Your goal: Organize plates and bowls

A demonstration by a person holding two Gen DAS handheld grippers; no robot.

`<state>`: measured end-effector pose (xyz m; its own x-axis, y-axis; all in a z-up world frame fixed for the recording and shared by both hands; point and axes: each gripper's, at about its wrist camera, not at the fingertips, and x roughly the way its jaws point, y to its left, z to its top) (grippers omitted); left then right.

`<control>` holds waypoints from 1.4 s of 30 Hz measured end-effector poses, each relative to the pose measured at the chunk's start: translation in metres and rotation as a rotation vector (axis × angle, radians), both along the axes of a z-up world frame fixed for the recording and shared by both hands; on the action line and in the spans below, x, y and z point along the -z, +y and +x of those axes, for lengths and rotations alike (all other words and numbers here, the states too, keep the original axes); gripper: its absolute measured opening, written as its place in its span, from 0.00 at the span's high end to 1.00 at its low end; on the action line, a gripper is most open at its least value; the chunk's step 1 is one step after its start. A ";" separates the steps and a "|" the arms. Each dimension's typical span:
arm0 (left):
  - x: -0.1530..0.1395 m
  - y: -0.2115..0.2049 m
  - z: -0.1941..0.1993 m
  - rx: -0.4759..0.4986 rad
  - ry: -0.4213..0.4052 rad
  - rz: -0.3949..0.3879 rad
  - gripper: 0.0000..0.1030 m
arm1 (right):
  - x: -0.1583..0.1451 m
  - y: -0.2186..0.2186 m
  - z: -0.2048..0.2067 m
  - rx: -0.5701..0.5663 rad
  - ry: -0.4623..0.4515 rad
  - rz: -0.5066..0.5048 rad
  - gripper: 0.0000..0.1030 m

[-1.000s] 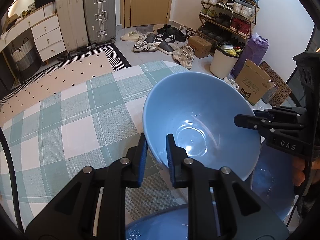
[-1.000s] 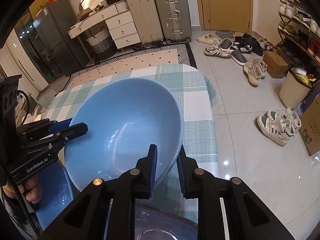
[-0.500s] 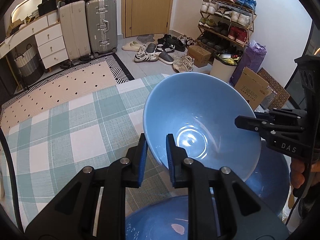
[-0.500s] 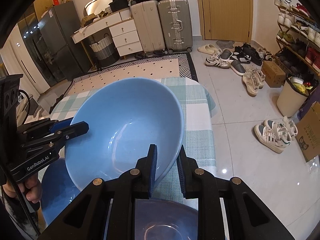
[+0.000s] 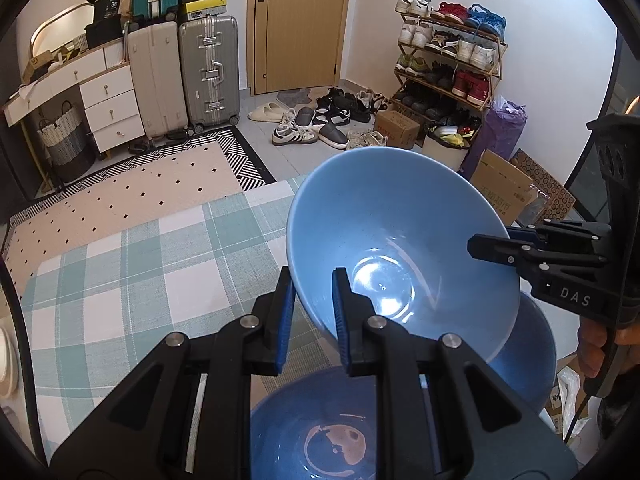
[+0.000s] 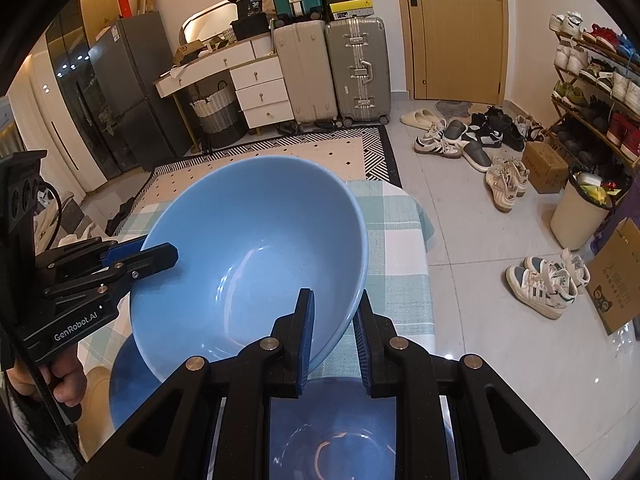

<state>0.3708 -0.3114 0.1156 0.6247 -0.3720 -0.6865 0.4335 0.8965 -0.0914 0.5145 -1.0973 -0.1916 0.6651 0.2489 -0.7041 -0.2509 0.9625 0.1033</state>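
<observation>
Above the checked green-and-white tabletop (image 5: 120,272), the glossy light-blue ceramic bowl (image 5: 392,240), its rim pinched at seven o'clock by the left tool (image 5: 313,312) and at three by the right tool (image 6: 334,328), has risen clear of the darker blue dishes (image 5: 312,424), ready for stacking.

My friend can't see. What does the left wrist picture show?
A light blue bowl is held tilted above a checked tablecloth, pinched at its rim by the left tool and, at the opposite side, the right tool. Two darker blue dishes sit underneath.

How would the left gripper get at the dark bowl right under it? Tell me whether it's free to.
Probably not as things stand. The left gripper is shut on the rim of the light bowl, which the right gripper grips too. The dark bowl lies uncovered just below, so only the load hinders it.
</observation>
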 end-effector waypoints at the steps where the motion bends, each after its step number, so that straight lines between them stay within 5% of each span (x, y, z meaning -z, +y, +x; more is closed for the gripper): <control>1: -0.003 0.002 -0.004 -0.002 -0.003 -0.001 0.85 | -0.002 0.001 -0.003 -0.002 -0.004 -0.001 0.81; 17: -0.044 0.027 -0.055 -0.032 -0.042 0.002 0.85 | -0.027 0.027 -0.033 -0.039 -0.044 -0.002 0.81; 42: -0.063 0.057 -0.130 -0.059 -0.064 0.011 0.85 | -0.039 0.055 -0.089 -0.079 -0.063 0.008 0.80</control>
<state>0.2407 -0.2548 0.1782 0.6879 -0.3260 -0.6485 0.3849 0.9213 -0.0549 0.4251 -1.0418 -0.1528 0.6862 0.3073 -0.6593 -0.3319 0.9388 0.0921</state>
